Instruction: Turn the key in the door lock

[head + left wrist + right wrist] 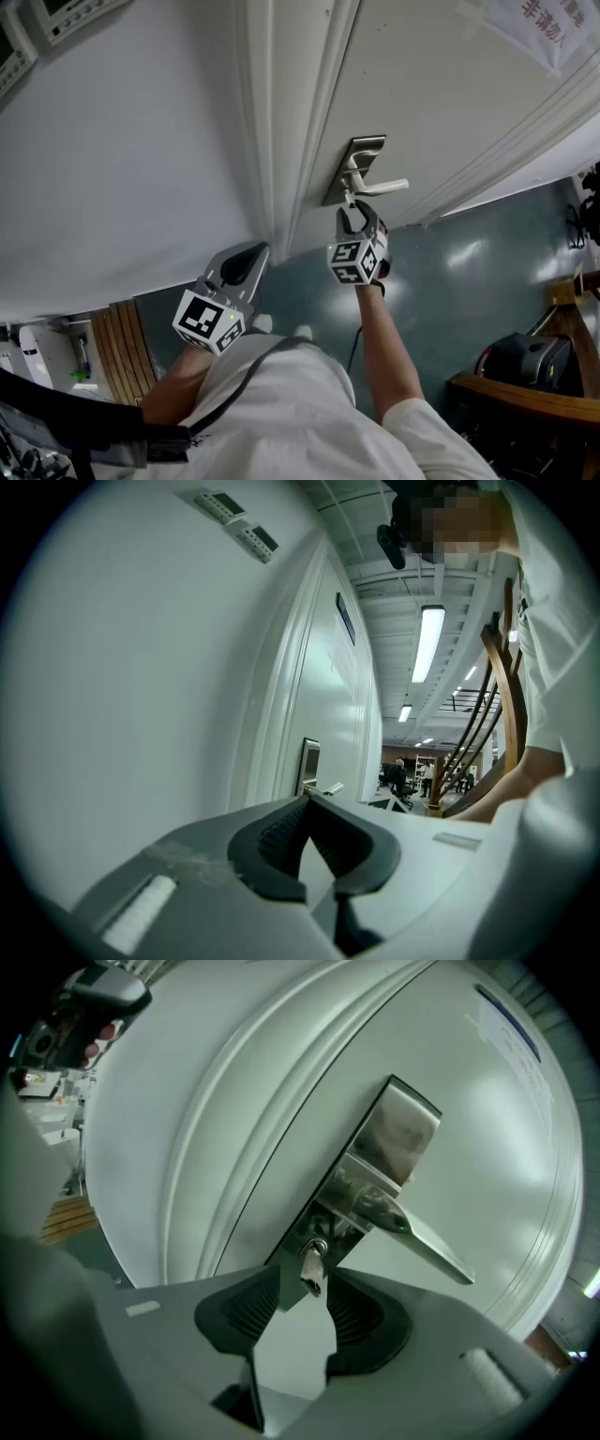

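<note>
A silver lock plate [354, 169] with a lever handle [380, 187] sits on the white door [441, 94]. In the right gripper view a small key [312, 1269] sticks out of the cylinder below the handle [412, 1237]. My right gripper [307, 1288] is open, its pads [255, 1309] standing on either side of the key without pressing on it. The head view shows this gripper [352, 211] right under the lock plate. My left gripper [259, 249] hangs lower left by the door frame, shut and empty, its tips meeting in its own view [307, 801].
The door frame moulding [281, 141] runs between the two grippers, with plain white wall [122, 169] to the left. On the blue-green floor [469, 272] stand a wooden chair [525, 394] and a black bag [525, 361] at right. Wooden slats [122, 342] lie at lower left.
</note>
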A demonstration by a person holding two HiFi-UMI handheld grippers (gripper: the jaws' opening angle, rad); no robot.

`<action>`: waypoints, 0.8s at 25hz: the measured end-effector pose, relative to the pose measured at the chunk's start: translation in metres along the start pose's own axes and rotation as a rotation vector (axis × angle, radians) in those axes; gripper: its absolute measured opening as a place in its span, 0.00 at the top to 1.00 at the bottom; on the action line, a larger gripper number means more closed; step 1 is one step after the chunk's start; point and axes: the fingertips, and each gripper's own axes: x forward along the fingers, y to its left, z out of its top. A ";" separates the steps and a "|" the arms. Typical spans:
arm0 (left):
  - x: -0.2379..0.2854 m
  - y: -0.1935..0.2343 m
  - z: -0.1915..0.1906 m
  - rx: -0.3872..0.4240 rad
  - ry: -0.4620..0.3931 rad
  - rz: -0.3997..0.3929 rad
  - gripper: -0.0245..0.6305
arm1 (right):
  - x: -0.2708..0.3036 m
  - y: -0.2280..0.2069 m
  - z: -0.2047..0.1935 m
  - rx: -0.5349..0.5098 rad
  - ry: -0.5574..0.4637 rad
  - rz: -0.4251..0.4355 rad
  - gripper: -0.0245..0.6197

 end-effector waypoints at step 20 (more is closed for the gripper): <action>-0.005 0.000 -0.001 0.005 0.003 0.072 0.95 | 0.008 -0.015 0.003 0.288 -0.042 0.063 0.90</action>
